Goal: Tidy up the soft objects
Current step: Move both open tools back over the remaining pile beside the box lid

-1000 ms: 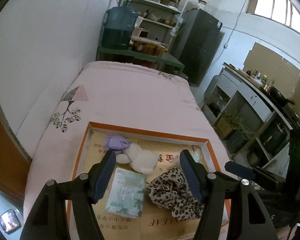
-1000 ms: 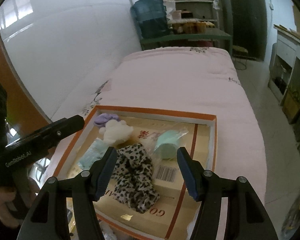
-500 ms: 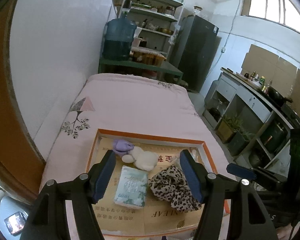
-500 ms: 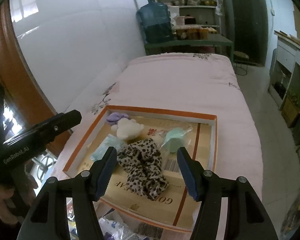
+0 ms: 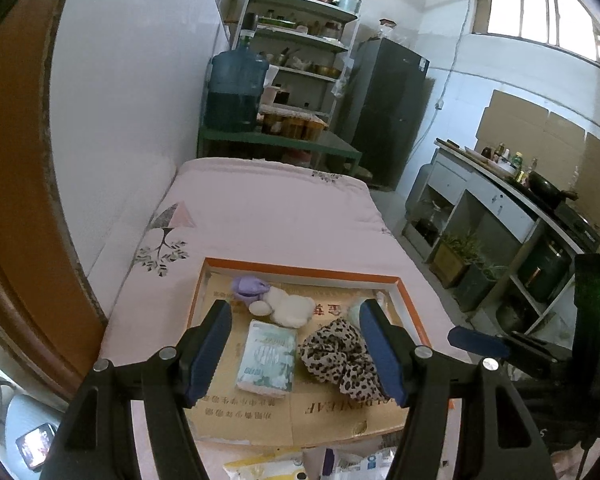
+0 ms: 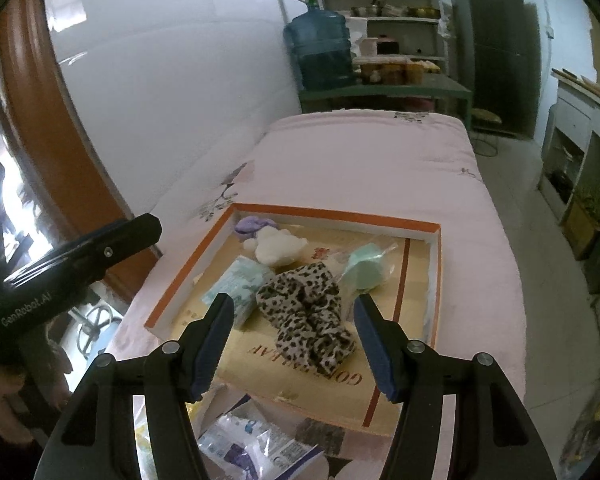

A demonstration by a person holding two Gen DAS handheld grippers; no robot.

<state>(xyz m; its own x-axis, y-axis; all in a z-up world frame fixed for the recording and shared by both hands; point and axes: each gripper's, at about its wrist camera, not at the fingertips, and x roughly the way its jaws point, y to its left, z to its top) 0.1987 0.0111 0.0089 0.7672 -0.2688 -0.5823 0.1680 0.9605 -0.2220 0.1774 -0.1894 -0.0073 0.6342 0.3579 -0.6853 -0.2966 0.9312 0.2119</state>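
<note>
We are holding both grippers, left (image 5: 295, 350) and right (image 6: 293, 340), jaws apart and empty, above the tray's (image 6: 332, 214) near edge. The scrunchie (image 6: 306, 304) is lying mid-tray, apparently overlapping the tissue pack (image 6: 238, 282); closing there risks snagging both.

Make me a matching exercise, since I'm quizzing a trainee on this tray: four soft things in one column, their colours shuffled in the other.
Things:
1. scrunchie
2. tissue pack
3. plush
4. sponge

Colours:
A. cream white
B. mint green, in clear wrap
C. leopard print
D. pale teal with a white pattern

Pairs: 1-C, 2-D, 3-A, 4-B
</note>
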